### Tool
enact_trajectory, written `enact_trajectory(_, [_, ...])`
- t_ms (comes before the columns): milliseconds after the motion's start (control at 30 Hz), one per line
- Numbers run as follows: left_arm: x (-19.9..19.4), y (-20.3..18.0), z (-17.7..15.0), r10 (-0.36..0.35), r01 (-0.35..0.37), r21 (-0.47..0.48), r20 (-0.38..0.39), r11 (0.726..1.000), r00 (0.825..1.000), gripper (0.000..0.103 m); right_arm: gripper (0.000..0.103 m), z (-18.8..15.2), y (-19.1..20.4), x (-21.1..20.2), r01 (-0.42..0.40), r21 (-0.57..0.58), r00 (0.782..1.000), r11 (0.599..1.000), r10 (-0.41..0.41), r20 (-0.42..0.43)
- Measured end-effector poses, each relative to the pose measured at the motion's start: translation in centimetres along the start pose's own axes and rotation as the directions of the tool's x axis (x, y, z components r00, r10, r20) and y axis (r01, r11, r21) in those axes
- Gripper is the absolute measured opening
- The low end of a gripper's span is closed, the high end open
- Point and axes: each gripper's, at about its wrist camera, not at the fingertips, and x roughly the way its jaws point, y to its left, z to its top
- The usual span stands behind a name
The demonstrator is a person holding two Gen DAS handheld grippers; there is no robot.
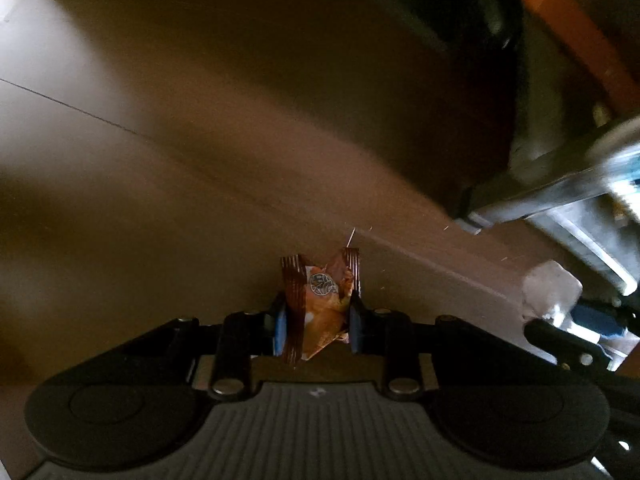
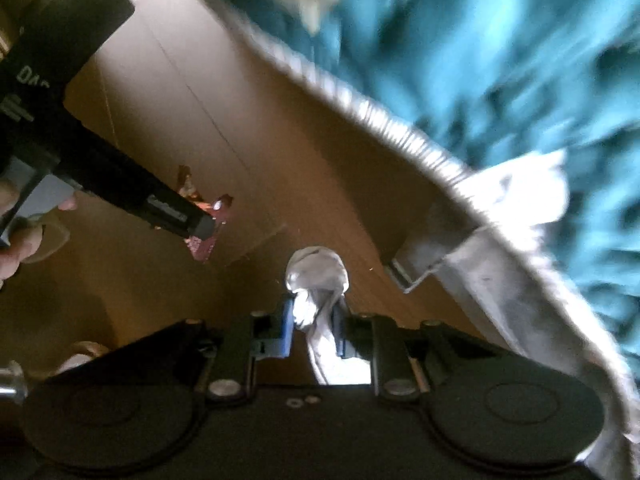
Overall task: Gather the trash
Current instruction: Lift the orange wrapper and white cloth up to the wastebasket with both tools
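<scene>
In the left wrist view my left gripper (image 1: 318,320) is shut on a crumpled brown and orange snack wrapper (image 1: 320,300), pinched between the blue pads above a brown wooden floor (image 1: 160,200). In the right wrist view my right gripper (image 2: 314,322) is shut on a crumpled white tissue (image 2: 316,280), which bulges past the fingertips. The left gripper (image 2: 200,228) also shows there as a black bar at the left, with the shiny wrapper (image 2: 208,236) at its tip. The white tissue (image 1: 550,292) appears at the right edge of the left wrist view.
A teal blanket (image 2: 500,60) with a ribbed white hem (image 2: 360,108) fills the upper right of the right wrist view, blurred. A pale metal frame leg (image 2: 424,256) stands on the floor beneath it. A person's hand (image 2: 24,232) holds the left gripper. An orange object (image 1: 580,32) lies at top right.
</scene>
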Motion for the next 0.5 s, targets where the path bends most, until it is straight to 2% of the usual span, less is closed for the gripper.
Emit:
enact_trajectory(200, [-8.2, 0.7, -0.2, -0.016, 0.019, -0.027, 0.109, 0.999, 0.994, 0.028, 0.018, 0.3, 0.8, -9.4, 0.038, 0.028, 0.996, 0.999, -0.040, 0.080])
enact_trajectory(500, [-19.7, 0.5, 0.0, -0.030, 0.041, -0.034, 0.280, 0.999, 0.959, 0.028, 0.019, -0.7, 2.9, -24.2, 0.107, 0.083, 0.975, 0.991, -0.121, 0.188])
